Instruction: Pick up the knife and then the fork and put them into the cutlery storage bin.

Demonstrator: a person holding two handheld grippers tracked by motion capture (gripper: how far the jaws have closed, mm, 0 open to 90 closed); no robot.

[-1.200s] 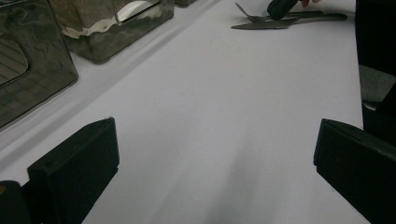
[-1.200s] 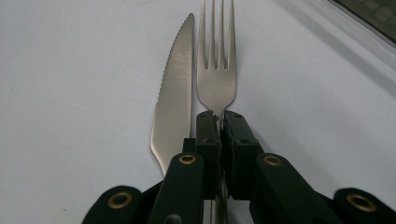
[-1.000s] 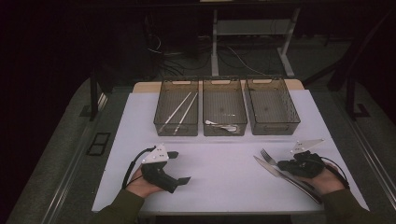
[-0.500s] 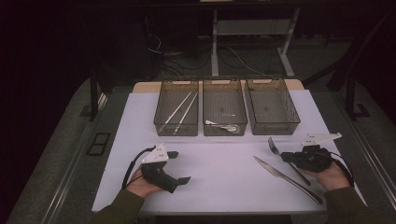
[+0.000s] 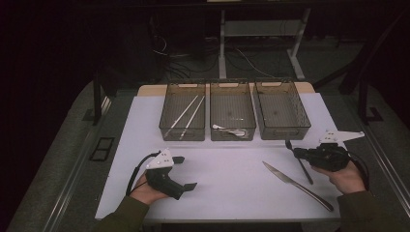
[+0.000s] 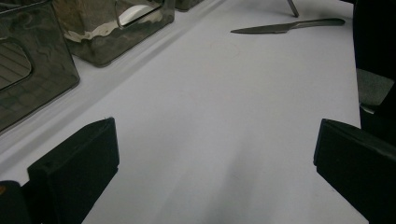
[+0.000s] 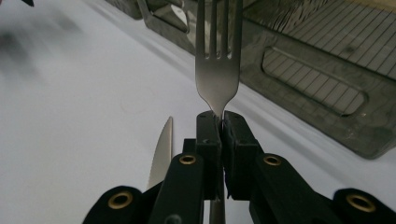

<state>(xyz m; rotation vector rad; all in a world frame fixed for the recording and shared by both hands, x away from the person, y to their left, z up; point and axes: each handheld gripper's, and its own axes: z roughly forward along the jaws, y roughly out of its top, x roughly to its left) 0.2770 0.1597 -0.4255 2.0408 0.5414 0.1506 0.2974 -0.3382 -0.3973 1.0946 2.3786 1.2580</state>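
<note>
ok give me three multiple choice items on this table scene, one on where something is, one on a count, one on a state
1. Where does the knife lie?
A. in the middle bin
B. on the white table surface near the right claw
C. under the left claw

2. How many clear bins stand in the row at the far side?
A. two
B. three
C. five

3. What is the state of the right claw?
A. shut on the fork
B. open over the knife
C. shut on a spoon

Answers:
1. B, the knife rests flat on the table surface, beside the right claw.
2. B, a left bin, a middle bin and a right bin stand side by side.
3. A, the right gripper view shows the jaws pinching the neck of the fork, tines pointing away.
</note>
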